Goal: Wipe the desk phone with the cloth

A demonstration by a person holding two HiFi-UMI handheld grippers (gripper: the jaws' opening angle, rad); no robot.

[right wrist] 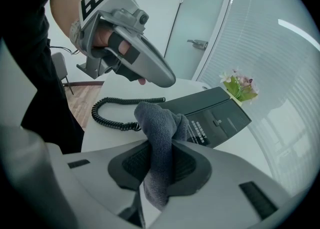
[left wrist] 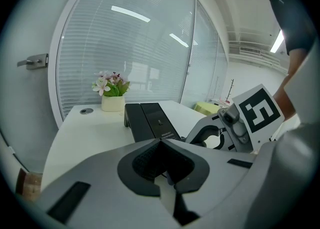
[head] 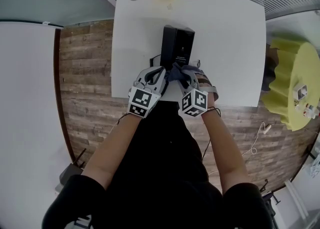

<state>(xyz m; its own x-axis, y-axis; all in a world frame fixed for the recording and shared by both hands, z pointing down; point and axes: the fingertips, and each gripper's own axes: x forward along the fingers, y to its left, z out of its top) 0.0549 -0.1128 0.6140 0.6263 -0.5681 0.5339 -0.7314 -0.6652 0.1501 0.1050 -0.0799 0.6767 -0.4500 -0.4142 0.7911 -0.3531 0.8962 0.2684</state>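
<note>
two tongs, one load: my right tongs (right wrist: pixel 161 165) pinch the grey cloth (right wrist: pixel 162 123), soft, light terry that bunches and droops, held mid-fold. my left tongs (left wrist: pixel 161 160) are pressed together, empty. the desk phone (right wrist: pixel 215 115), a hard, smooth black wedge, sits just ahead on the white tabletop (head: pixel 225 33); i judge it may slide if pushed

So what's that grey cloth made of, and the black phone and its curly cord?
The cloth looks like soft grey microfibre or terry: fuzzy nap, floppy folds. The phone looks like hard black plastic, smooth and faintly shiny. The curly cord seems to be plastic-coated wire, judging by its springy coils.
</note>
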